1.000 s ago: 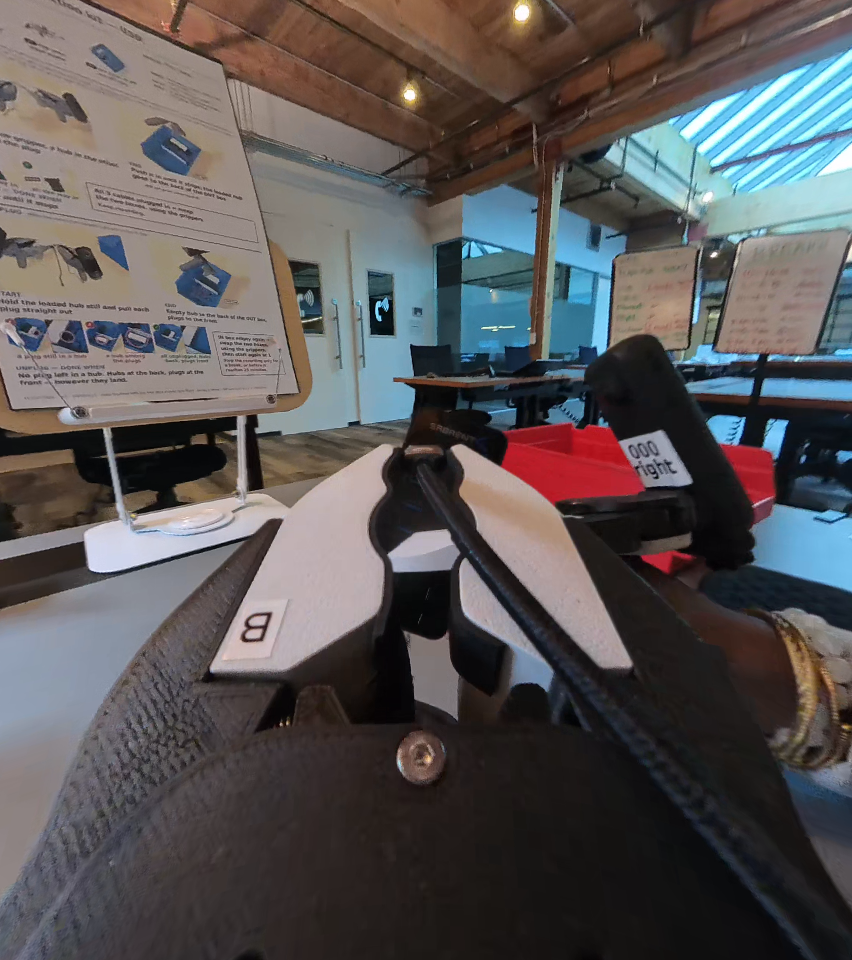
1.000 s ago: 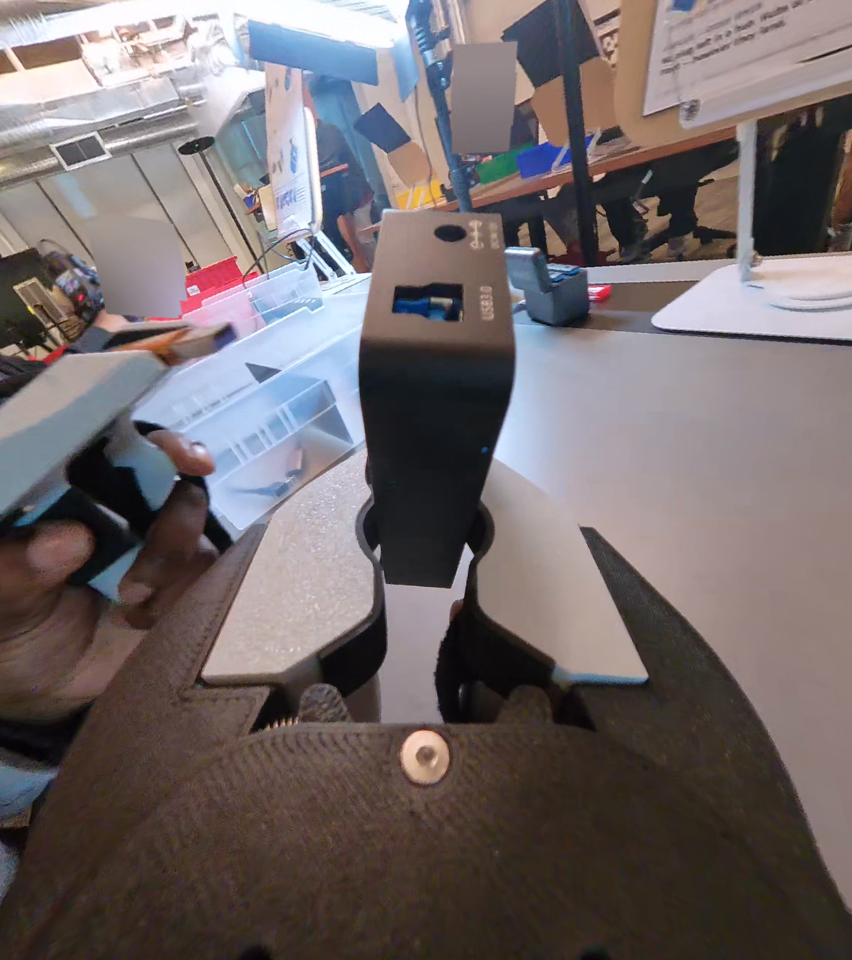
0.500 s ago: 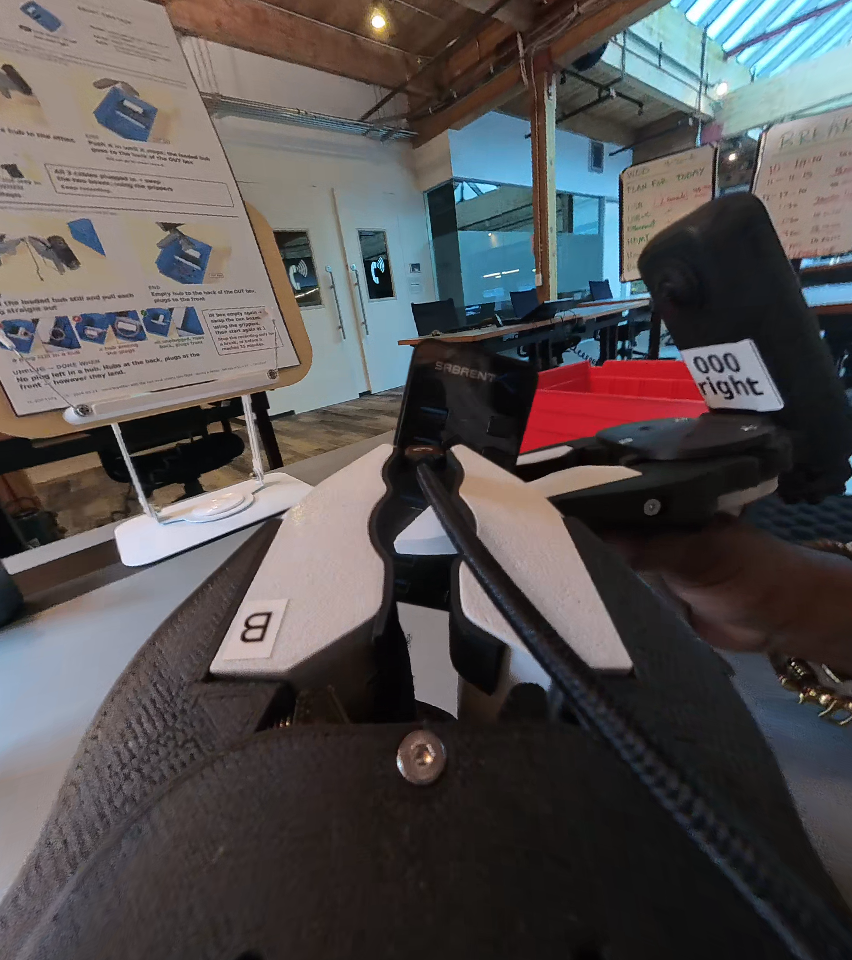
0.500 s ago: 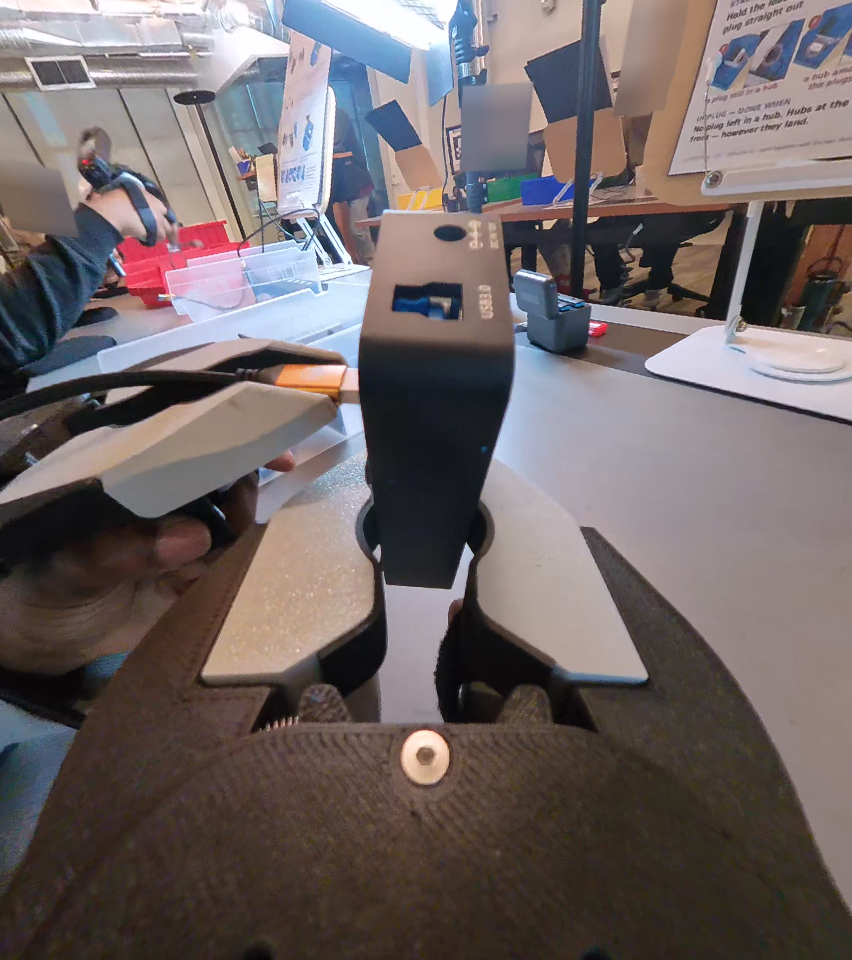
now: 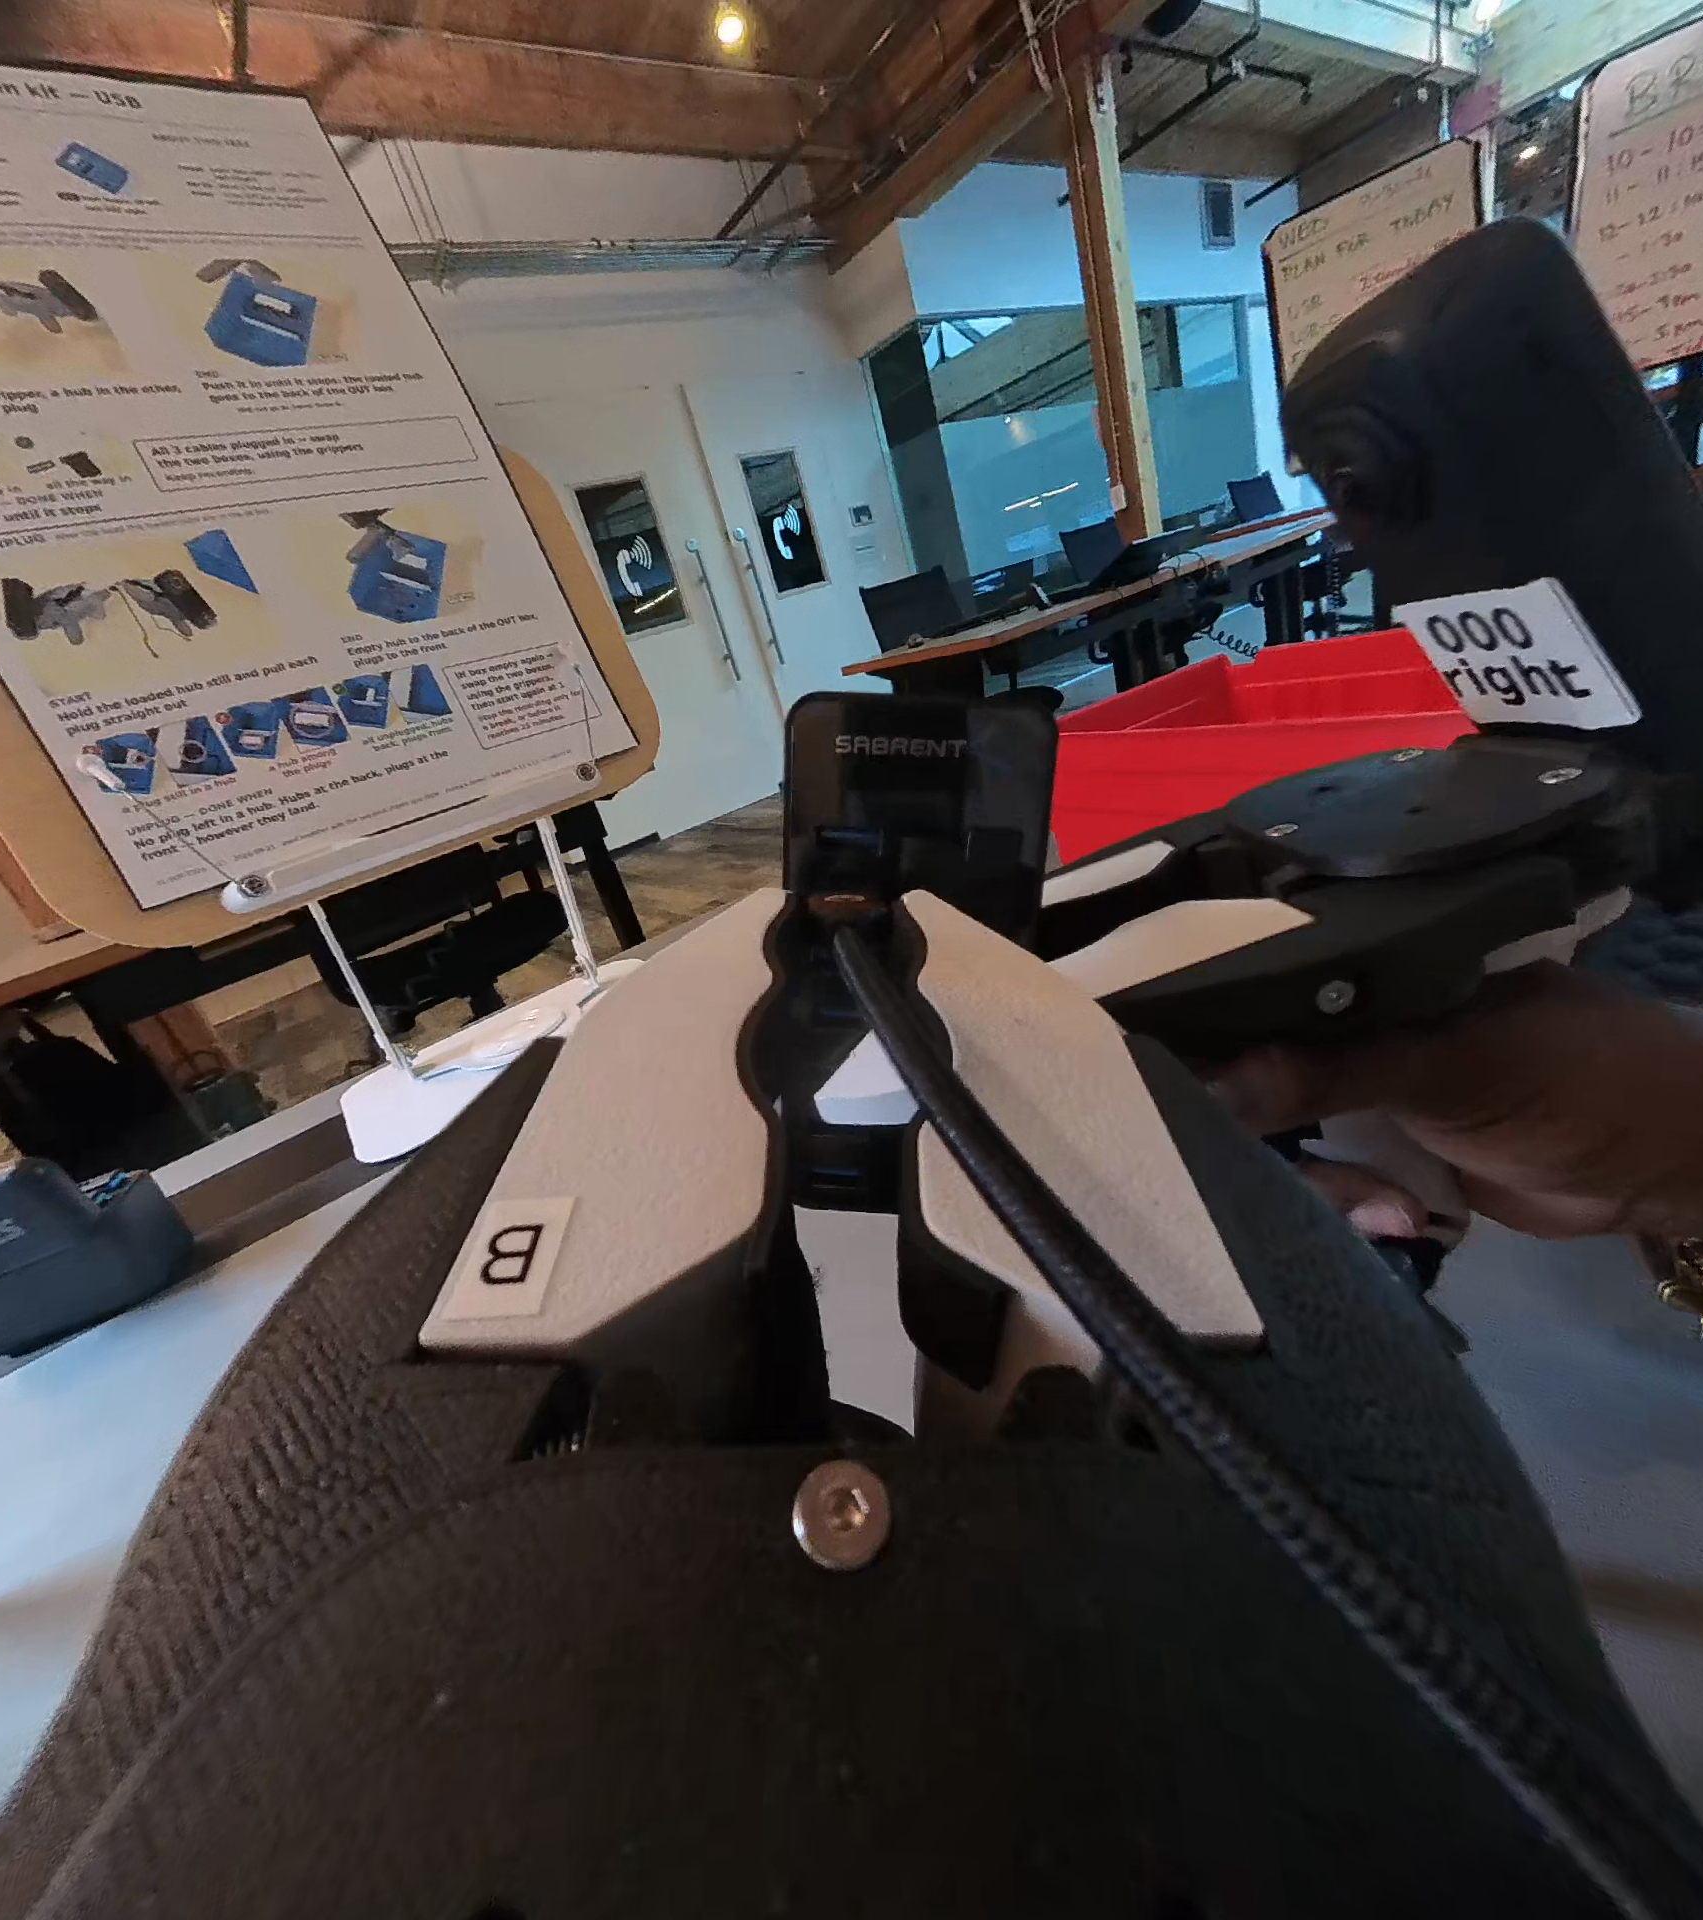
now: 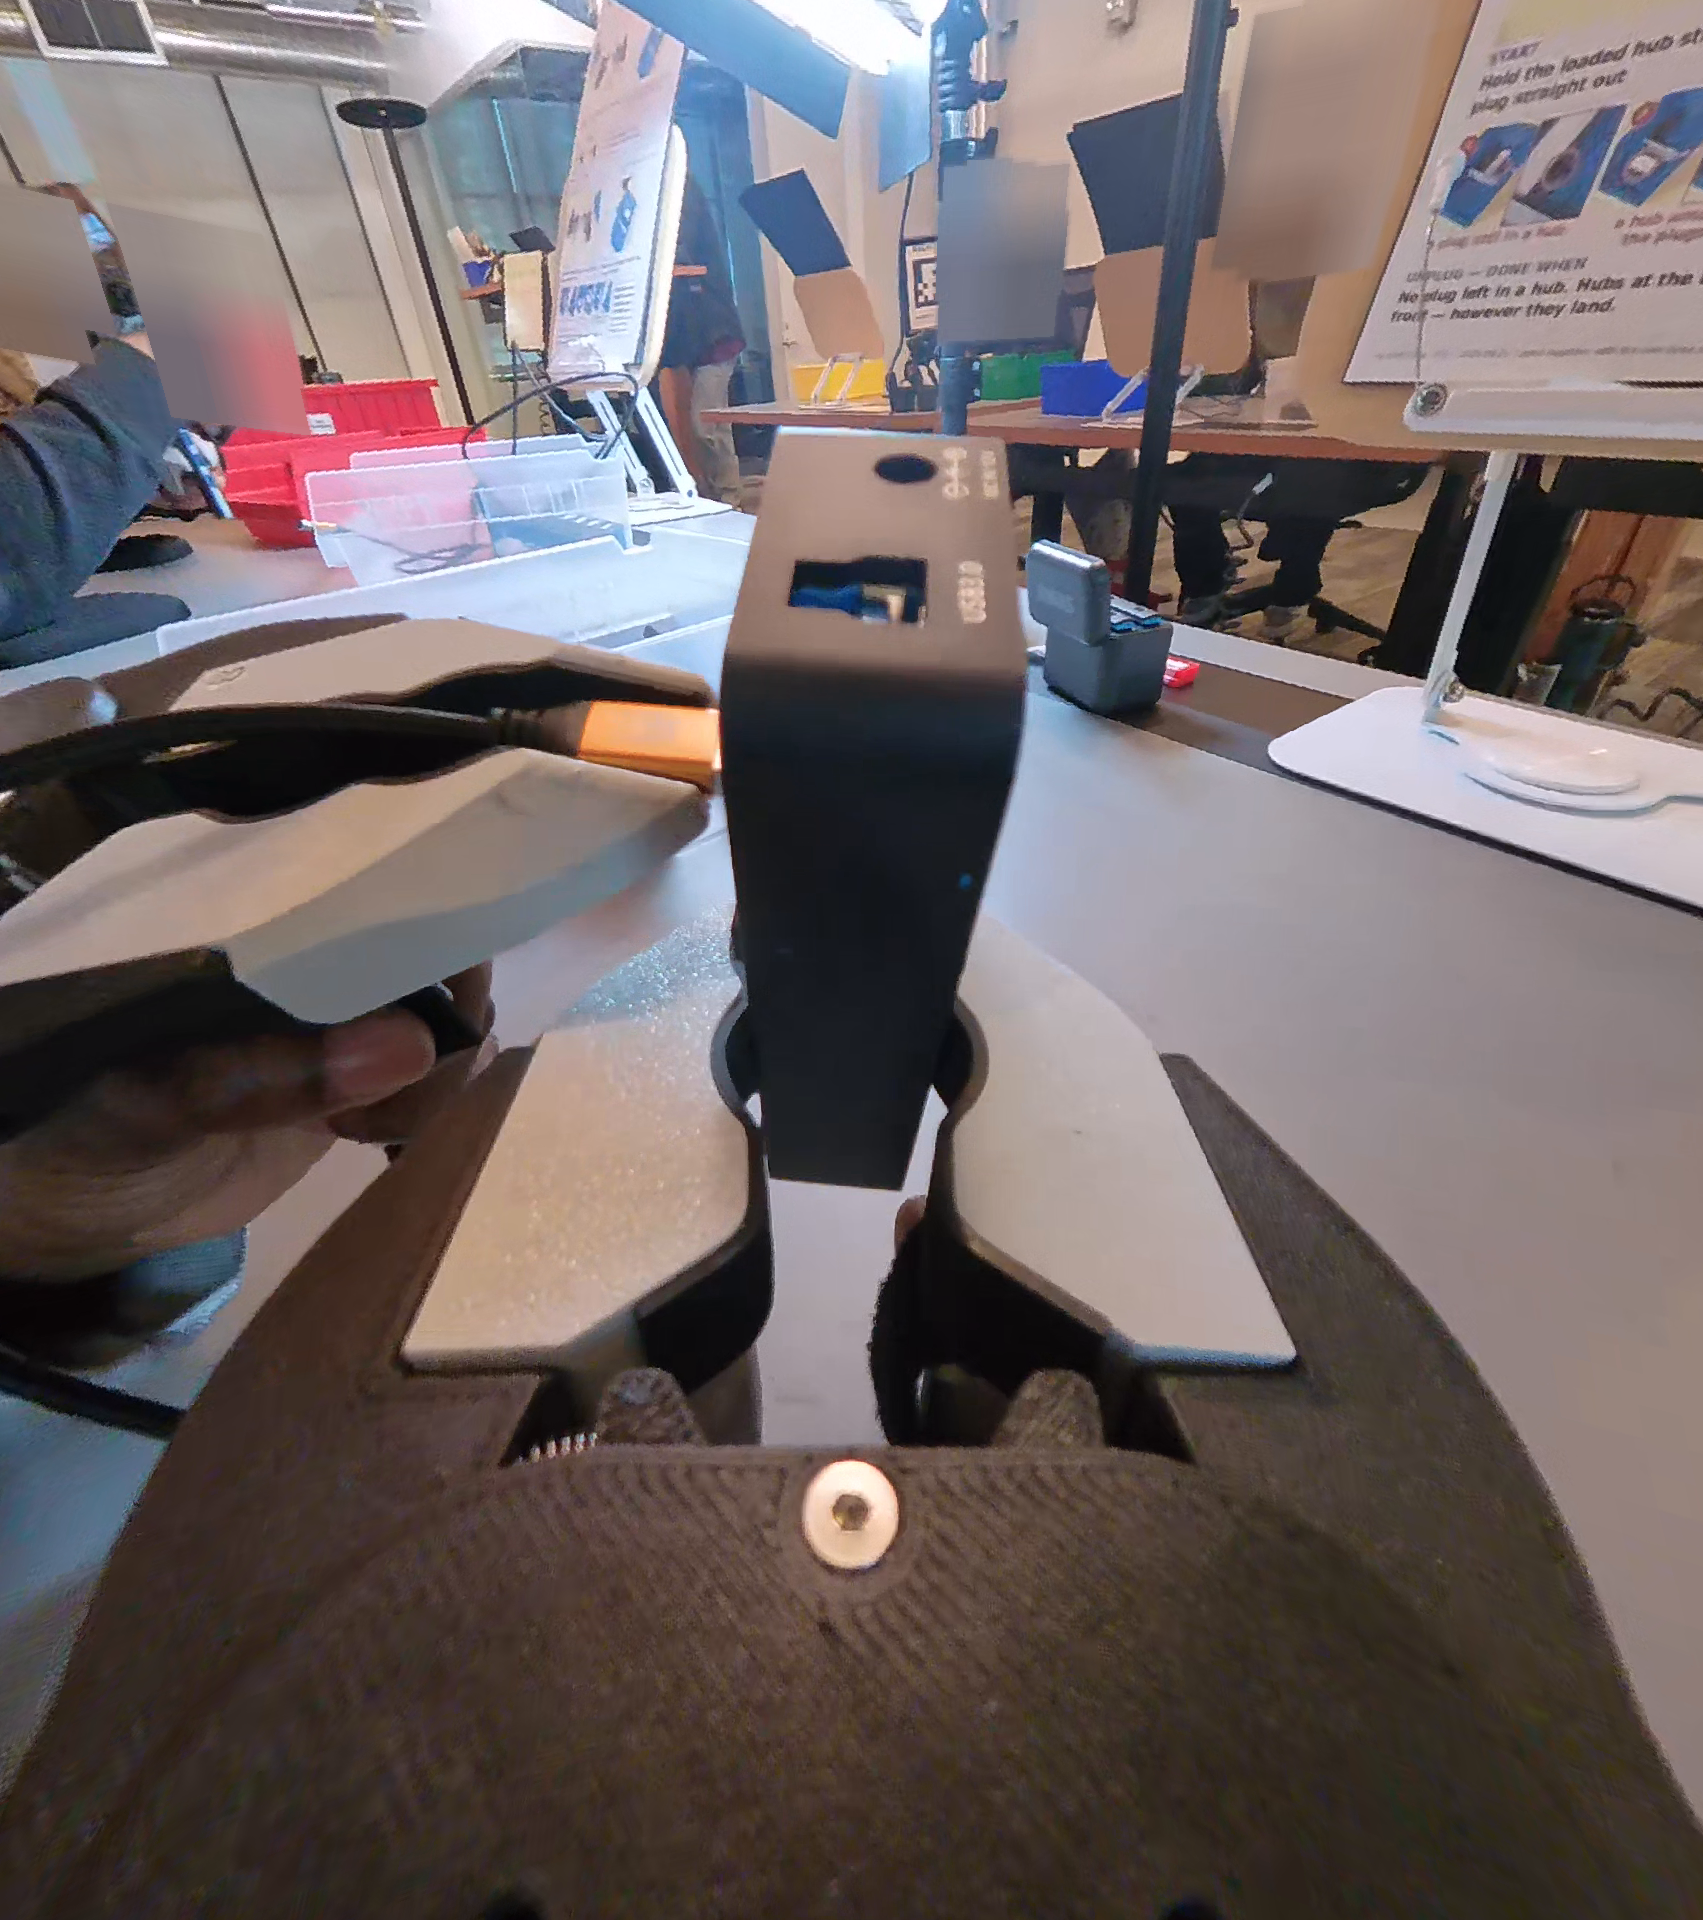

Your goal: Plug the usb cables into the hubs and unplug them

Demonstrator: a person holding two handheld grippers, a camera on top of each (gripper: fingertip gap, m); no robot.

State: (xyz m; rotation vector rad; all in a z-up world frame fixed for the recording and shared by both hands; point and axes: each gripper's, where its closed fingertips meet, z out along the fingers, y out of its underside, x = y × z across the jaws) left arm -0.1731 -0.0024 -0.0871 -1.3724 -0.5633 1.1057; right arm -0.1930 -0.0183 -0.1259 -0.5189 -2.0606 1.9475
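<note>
My right gripper (image 6: 847, 1049) is shut on a black USB hub (image 6: 868, 790) and holds it upright above the grey table; a blue port shows on its top end. My left gripper (image 5: 842, 914) is shut on a black braided USB cable (image 5: 1034, 1195) just behind its orange metal plug (image 6: 644, 740). The plug meets the hub's left side face, pushed in or touching. In the left wrist view the hub (image 5: 914, 800) stands straight ahead of my fingertips, with the right gripper (image 5: 1346, 914) coming in from the right. The left gripper (image 6: 307, 831) shows at the left in the right wrist view.
An instruction board (image 5: 203, 499) on a white stand (image 6: 1553, 790) is at the table's back. A small grey device (image 5: 26, 1252) sits at the left, also seen in the right wrist view (image 6: 1096, 644). Red bins (image 5: 1242, 738) and clear bins (image 6: 483, 499) lie beyond. A person's arm (image 6: 5, 499) is far left. Some 5 centimeters of space lies between my two pairs of fingers. The small grey device (image 5: 26, 1252) is about equally far from each gripper, around 40 centimeters. It is also in sight in the right wrist view (image 6: 1066, 628).
The two grippers have come together. The left gripper moved the orange plug rightward to the hub's side face, where it now meets the hub. The hub stays gripped.
</note>
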